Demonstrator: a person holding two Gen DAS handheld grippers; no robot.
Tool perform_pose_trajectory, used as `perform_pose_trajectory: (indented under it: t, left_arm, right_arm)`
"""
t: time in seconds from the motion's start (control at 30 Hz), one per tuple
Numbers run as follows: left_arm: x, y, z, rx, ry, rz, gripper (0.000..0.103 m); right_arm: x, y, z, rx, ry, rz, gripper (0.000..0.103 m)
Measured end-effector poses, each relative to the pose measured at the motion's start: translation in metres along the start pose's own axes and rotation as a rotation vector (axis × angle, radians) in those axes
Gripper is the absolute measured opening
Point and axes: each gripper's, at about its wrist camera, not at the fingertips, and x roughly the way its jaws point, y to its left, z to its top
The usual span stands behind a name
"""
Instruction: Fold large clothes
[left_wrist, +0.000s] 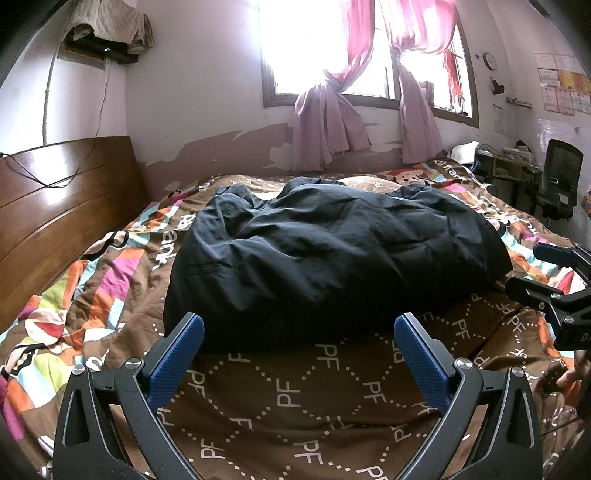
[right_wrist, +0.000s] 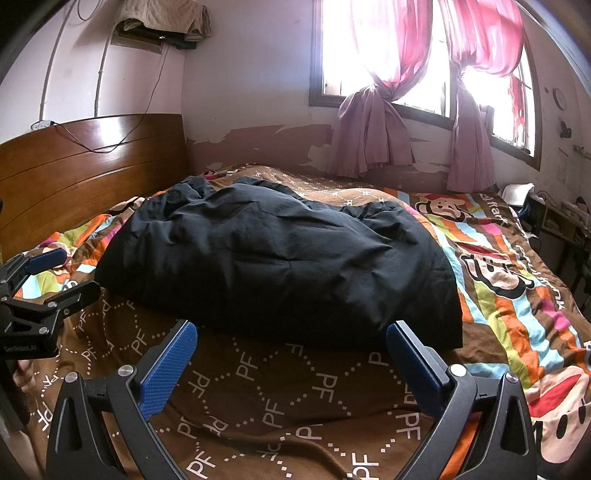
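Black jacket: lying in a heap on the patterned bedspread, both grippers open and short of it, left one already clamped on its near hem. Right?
Not quite. In the left wrist view the left gripper is open and grips nothing; the black jacket lies just beyond its fingertips. The rest holds: the jacket is heaped on the patterned bedspread, and the right gripper is open too.

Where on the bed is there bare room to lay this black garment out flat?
Free: the brown PF-print strip between the black garment and both grippers, left gripper, right gripper; also the striped quilt to its right. Crowded: toward the headboard.
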Motion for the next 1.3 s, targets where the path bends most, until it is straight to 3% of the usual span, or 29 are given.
perform_pose_trajectory:
  t: [1.3]
  left_arm:
    - [-0.0022, 0.0081, -0.0052, 0.046, -0.024, -0.045, 0.101]
  right_arm:
    - [-0.0027, -0.0054, -0.0006, 0.000, 0.006, -0.013, 0.103]
